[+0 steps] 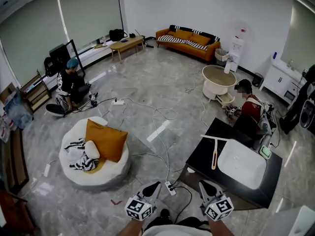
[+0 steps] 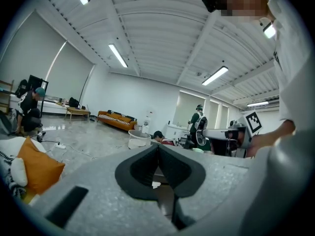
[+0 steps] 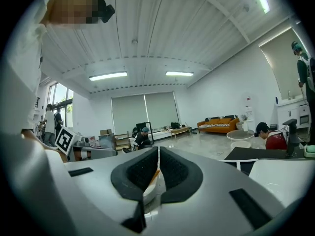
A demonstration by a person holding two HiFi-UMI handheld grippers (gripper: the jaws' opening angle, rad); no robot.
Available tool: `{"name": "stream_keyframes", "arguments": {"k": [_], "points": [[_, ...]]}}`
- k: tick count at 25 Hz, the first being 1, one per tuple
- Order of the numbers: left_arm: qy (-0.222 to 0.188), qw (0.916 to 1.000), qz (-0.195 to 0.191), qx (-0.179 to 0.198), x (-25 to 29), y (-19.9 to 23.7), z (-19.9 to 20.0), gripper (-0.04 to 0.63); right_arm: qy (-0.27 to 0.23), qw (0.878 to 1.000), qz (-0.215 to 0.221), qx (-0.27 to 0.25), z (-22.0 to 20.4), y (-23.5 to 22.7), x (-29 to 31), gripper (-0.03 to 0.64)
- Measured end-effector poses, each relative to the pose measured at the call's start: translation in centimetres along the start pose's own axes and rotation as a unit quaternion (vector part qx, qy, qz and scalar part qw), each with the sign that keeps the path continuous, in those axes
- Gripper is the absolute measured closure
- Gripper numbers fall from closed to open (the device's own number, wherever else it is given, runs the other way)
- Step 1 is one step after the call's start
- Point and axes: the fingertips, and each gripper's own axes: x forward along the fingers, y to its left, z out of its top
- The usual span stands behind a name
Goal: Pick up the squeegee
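I judge the step in hand to be the approach. The squeegee [image 1: 214, 154] lies flat on the black table [image 1: 199, 159], on the table's left part just beside the white basin [image 1: 243, 163]. The left gripper [image 1: 153, 186] and right gripper [image 1: 206, 185] sit short of the table's near edge, each with jaws pressed together on nothing. Next, I must bring one gripper over the table, part its dark ribbed foam pads and straddle the slim orange handle below the thin white blade bar of this T-shaped tool.
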Motion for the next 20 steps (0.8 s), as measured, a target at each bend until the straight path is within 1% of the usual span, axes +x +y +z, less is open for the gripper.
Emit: {"name": "stream_keyframes", "arguments": {"k": [4, 11, 15, 20], "points": [[0.004, 1.0000, -0.003, -0.004, 2.2, 2.5, 0.7, 0.580, 0.000, 1.000, -0.005, 0.003, 0.6, -1.5, 2.7, 0.600], [0.016, 0.9998, -0.015, 0.001, 7.5, 4.8, 1.7, 0.580, -0.018, 1.000, -0.024, 0.008, 2.2, -6.4, 6.0, 0.600], [0.016, 0.9997, -0.016, 0.011, 10.9, 5.4, 3.0, 0.580, -0.026, 0.999, -0.028, 0.019, 2.7, -10.0, 7.0, 0.600], [0.021, 0.9993, -0.022, 0.024, 17.3, 6.1, 4.7, 0.580, -0.048, 0.998, -0.035, 0.025, 4.5, -16.0, 8.9, 0.600]]}}
